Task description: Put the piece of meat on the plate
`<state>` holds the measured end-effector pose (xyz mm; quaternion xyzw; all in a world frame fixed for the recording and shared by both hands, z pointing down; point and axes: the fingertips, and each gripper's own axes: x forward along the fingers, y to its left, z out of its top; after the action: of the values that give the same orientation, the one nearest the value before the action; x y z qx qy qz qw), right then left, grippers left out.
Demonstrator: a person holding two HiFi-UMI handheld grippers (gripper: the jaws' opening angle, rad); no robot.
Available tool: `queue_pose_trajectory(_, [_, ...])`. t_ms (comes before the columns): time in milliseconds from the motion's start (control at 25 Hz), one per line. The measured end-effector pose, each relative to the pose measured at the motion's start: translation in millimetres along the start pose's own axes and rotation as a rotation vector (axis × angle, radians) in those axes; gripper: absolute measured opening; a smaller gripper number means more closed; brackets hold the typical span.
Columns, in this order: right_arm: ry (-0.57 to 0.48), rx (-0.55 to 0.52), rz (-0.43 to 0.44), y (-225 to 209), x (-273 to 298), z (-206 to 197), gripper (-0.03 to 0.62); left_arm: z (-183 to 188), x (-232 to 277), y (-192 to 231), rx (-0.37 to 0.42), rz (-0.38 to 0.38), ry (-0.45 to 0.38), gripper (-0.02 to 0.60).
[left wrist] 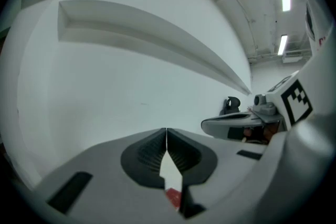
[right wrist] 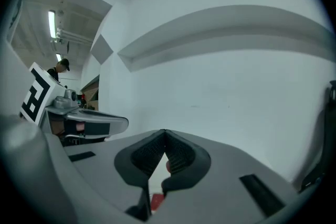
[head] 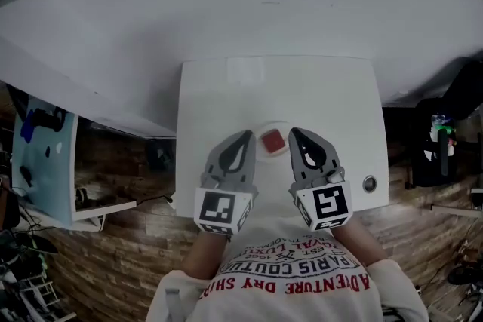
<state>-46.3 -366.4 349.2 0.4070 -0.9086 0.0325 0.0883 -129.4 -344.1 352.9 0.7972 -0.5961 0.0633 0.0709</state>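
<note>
While one white table (head: 226, 87) fills the middle of the head view, two grippers hang over its near part, one on each side of a single round white plate (head: 273, 125). The left gripper (head: 246, 135) is clenched: in its own view its jaws (left wrist: 166, 136) meet at the tips with nothing gripped between them. Just right of its tip lies the one piece of meat (head: 272, 139), a small red block, roughly square from above, resting on the plate and held by neither tool. A sliver of the same red shows low through the gap behind the closed tips in the left gripper view (left wrist: 174, 196) and in the right gripper view (right wrist: 156, 201). The right gripper (head: 293, 133) is likewise clamped on nothing, its pads (right wrist: 164, 134) touching at the tips. Farther right, one small round metal fitting (head: 369, 183) sits in the table near its edge.
</note>
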Motion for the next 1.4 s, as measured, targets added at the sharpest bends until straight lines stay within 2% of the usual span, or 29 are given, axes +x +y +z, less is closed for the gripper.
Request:
queue_pose_trajectory(80, [-0.03, 0.001, -0.028, -8.4, -4.7, 13.1, 0.012, 18.2, -1.9, -1.2, 0.03, 0.01, -0.049, 0.008])
queue_pose_trajectory(240, [-0.065, -0.011, -0.022, -10.8, -13.0, 28.1, 0.012, 41.6, -7.5, -9.1, 0.083, 0.02, -0.113, 0.008])
queue_pose_trajectory(400, [-0.078, -0.036, -0.015, -6.9, -20.8, 32.6, 0.012, 58.0, -12.8, -19.7, 0.086, 0.023, -0.135, 0.008])
queue_pose_trajectory(840, [-0.072, -0.03, -0.002, 5.6, -27.7, 31.8, 0.012, 58.8, -25.8, -23.5, 0.117, 0.024, -0.14, 0.008])
queue_pose_trajectory(1000, [-0.061, -0.011, -0.009, 8.0, -27.7, 27.0, 0.012, 53.8, -29.2, -22.1, 0.091, 0.031, -0.121, 0.008])
queue_pose_trajectory(1400, [-0.04, -0.023, -0.022, 10.8, -26.4, 16.6, 0.012, 42.3, -31.1, -17.4, 0.087, 0.032, -0.102, 0.008])
